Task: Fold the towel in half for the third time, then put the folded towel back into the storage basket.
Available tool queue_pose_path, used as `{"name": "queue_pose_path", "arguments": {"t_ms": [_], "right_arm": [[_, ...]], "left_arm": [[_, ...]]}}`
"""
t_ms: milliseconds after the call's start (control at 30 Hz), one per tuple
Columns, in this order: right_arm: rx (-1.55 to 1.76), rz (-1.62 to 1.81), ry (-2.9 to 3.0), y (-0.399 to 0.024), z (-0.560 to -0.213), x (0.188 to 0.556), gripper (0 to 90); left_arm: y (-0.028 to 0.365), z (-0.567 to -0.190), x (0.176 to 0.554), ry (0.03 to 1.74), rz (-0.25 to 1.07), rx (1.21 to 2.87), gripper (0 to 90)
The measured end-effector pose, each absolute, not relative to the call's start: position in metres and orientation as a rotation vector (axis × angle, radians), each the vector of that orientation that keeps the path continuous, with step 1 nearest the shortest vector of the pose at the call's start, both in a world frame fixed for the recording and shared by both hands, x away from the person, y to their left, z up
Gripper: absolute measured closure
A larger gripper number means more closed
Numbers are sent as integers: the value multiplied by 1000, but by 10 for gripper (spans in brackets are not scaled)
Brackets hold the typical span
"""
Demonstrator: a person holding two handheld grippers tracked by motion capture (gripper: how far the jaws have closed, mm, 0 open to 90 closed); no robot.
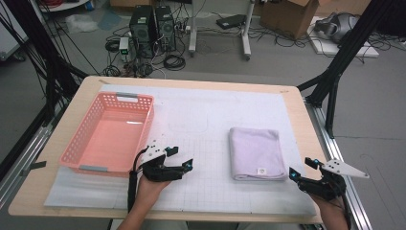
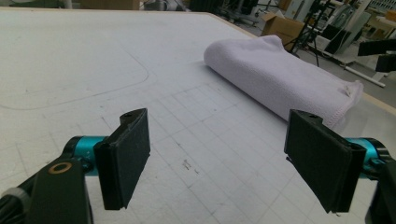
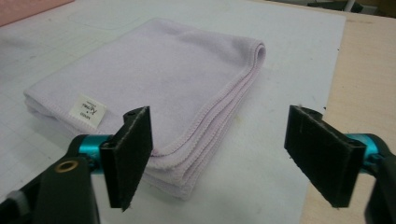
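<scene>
A wooden table [image 1: 297,124] carries a white gridded mat [image 1: 210,143] that covers most of its top. On the mat's left part sits a pink perforated basket [image 1: 76,143], empty, with grey handle pieces at its near and far rims. Right of the middle lies a folded lilac towel [image 1: 253,151] with a small white label near its front edge. Beyond the table, on the grey floor, two black computer towers [image 1: 153,26] stand side by side among tangled cables [image 1: 174,61]. A cardboard box [image 1: 287,17] sits farther right, and black frame struts [image 1: 344,48] rise at both sides.
</scene>
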State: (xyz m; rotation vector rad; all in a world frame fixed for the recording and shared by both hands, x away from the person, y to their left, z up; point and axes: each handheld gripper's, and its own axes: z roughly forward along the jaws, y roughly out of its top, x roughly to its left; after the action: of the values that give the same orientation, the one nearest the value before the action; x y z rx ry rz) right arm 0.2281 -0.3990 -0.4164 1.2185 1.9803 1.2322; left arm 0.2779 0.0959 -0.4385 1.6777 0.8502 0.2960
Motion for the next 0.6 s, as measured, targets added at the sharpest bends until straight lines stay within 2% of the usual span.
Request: {"name": "queue_pose_path", "arguments": {"t_ms": [600], "right_arm": [[1198, 1256, 1932, -395, -414, 229, 207]], "left_arm": [[90, -437, 284, 810, 291, 1681, 206]]}}
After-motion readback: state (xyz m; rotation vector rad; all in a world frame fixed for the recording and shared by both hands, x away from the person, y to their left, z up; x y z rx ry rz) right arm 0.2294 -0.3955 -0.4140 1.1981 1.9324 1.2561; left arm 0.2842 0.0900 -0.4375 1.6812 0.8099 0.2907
